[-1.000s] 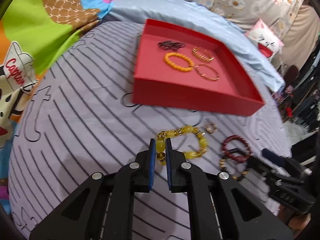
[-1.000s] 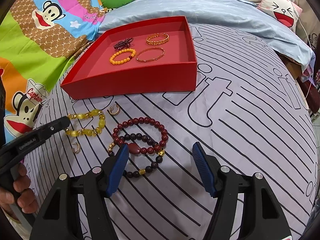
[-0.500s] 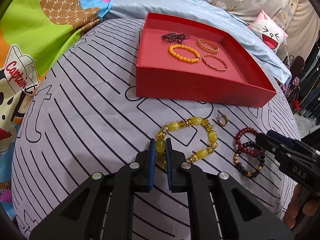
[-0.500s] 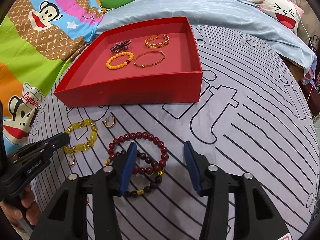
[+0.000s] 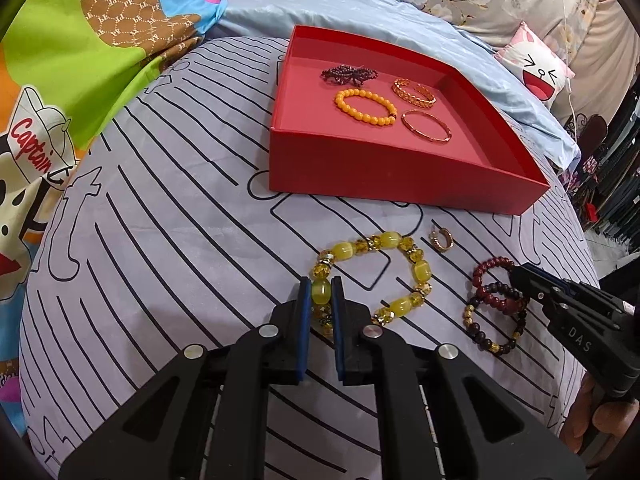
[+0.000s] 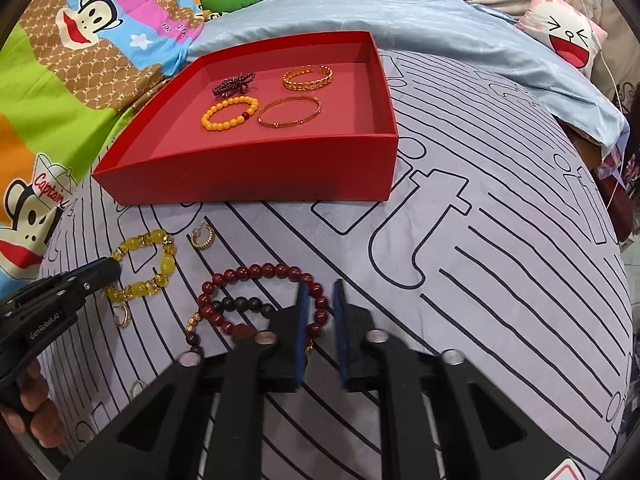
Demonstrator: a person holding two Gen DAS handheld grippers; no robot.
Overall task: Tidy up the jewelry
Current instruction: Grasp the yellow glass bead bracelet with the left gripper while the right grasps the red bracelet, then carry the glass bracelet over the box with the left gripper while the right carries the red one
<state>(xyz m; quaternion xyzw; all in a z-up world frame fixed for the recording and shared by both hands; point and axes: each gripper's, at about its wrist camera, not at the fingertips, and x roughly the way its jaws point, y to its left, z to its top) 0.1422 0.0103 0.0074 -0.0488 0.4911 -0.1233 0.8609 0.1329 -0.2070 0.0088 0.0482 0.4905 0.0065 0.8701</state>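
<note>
Clamping one pale yellow bead between its blue pads, the left gripper [image 5: 321, 294] is holding the yellow glass-bead bracelet [image 5: 376, 276], which is lying on the grey striped bedsheet [image 5: 160, 240] near the bed's front edge. Just beside it, the right gripper [image 6: 320, 312] is closing around the near side of the dark red round-bead bracelet [image 6: 264, 272]; its pads are nearly together with the beads between them, though whether they are already pressing is unclear. A darker brown bead bracelet with gold spacers [image 6: 240, 305] is overlapping the red one. A small gold hoop earring [image 6: 203, 236] is sitting between the yellow bracelet and the red cardboard tray [image 6: 256, 178], and a second gold hoop [image 6: 123, 314] is lying close to the left gripper's tip. Farther back, the tray is resting toward the far edge of the sheet, carrying an orange bead bracelet [image 6: 229, 113], a thin rose-gold bangle [image 6: 290, 112], a gold chain-link cuff [image 6: 308, 77] and a dark purple beaded piece [image 6: 234, 85], all apart from each other.
</note>
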